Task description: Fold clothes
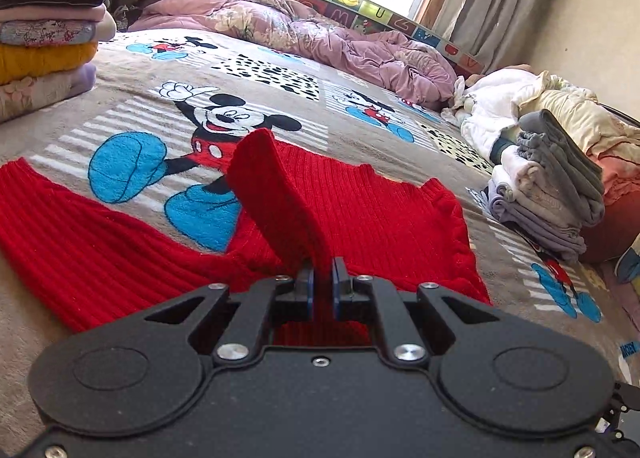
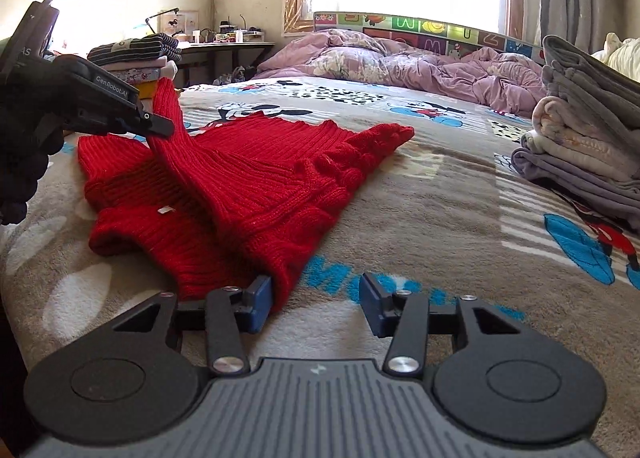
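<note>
A red sweater (image 1: 360, 209) lies on the bed (image 1: 360, 129), near the front edge. The left claw (image 1: 323, 278) pinches one sleeve tight and holds it up. The right claw (image 2: 316, 298) is half open; its left pad touches the sweater's near edge, not gripping it.

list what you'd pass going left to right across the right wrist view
left gripper → red sweater → right gripper → folded grey and cream pile
</note>
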The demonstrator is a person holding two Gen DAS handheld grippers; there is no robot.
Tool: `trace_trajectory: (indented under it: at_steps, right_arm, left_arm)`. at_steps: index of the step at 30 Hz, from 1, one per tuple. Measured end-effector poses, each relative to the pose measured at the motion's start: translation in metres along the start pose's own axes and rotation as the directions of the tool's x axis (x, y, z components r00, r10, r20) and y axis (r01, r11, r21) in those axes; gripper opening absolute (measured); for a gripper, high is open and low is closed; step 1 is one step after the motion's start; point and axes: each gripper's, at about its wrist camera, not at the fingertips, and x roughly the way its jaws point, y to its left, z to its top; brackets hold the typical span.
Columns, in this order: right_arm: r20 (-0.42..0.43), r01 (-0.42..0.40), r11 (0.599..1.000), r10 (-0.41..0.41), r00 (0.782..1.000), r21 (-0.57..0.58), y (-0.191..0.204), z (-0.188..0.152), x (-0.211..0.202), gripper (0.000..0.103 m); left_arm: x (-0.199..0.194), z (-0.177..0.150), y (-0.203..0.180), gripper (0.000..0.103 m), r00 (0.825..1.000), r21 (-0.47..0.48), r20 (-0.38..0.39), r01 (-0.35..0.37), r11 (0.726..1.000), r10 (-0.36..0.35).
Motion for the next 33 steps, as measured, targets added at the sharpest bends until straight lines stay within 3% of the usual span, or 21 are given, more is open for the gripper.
trace_trajectory:
  at_steps: [4, 12, 15, 17, 19, 20, 22, 24, 27, 28, 30, 33]
  right_arm:
    - [0.025, -0.098, 0.995, 0.097, 0.995, 0.008, -0.013, -0.003, -0.02, 0.049]
    - [0.18, -0.163, 0.987, 0.161, 0.97, -0.002, 0.005, 0.013, -0.025, 0.05]
    - [0.195, -0.156, 0.988, 0.152, 0.969, 0.007, 0.014, 0.021, -0.011, 0.055]
    - [0.141, -0.193, 0.981, 0.189, 0.972, 0.014, 0.019, 0.025, 0.004, 0.055]
    - [0.007, -0.228, 0.974, 0.228, 0.974, 0.003, 0.027, 0.027, 0.026, 0.059]
    - [-0.007, -0.217, 0.976, 0.217, 0.976, -0.029, 0.032, 0.027, 0.028, 0.06]
    - [0.014, -0.253, 0.967, 0.253, 0.967, 0.004, 0.027, 0.032, 0.024, 0.062]
    - [0.051, -0.298, 0.952, 0.295, 0.954, 0.075, 0.016, 0.034, 0.02, 0.061]
    - [0.132, -0.282, 0.95, 0.265, 0.955, 0.134, 0.002, 0.036, 0.018, 0.062]
    - [0.15, -0.277, 0.95, 0.256, 0.955, 0.141, -0.001, 0.036, 0.018, 0.062]
    - [0.171, -0.247, 0.958, 0.221, 0.96, 0.144, -0.001, 0.039, 0.022, 0.062]
    - [0.15, -0.252, 0.963, 0.236, 0.96, 0.099, 0.006, 0.04, 0.028, 0.063]
  left_arm:
    - [0.001, -0.004, 0.003, 0.007, 1.0, 0.029, 0.008, 0.01, 1.0, -0.01]
    - [0.003, -0.017, 0.007, 0.007, 1.0, 0.085, 0.008, 0.005, 0.996, -0.006]
    - [0.007, -0.019, 0.009, 0.007, 1.0, 0.092, -0.003, -0.01, 0.996, 0.01]
    - [0.007, -0.017, 0.009, 0.011, 0.999, 0.093, -0.021, -0.039, 0.995, 0.041]
    - [0.003, -0.013, 0.007, 0.021, 0.997, 0.107, -0.032, -0.066, 0.992, 0.07]
    - [-0.004, -0.009, 0.002, 0.031, 0.995, 0.138, -0.006, -0.1, 0.985, 0.101]
    - [-0.02, 0.005, -0.012, 0.042, 0.991, 0.202, 0.049, -0.129, 0.971, 0.122]
    - [-0.035, 0.019, -0.026, 0.043, 0.985, 0.263, 0.105, -0.16, 0.951, 0.137]
    - [-0.026, 0.039, -0.049, 0.044, 0.998, 0.253, 0.065, -0.035, 0.967, 0.019]
    - [-0.015, 0.047, -0.059, 0.045, 0.998, 0.245, 0.03, 0.037, 0.969, -0.046]
    - [0.02, 0.061, -0.084, 0.046, 0.986, 0.222, -0.061, 0.163, 0.961, -0.153]
    - [0.083, 0.075, -0.129, 0.046, 0.965, 0.246, -0.178, 0.232, 0.941, -0.192]
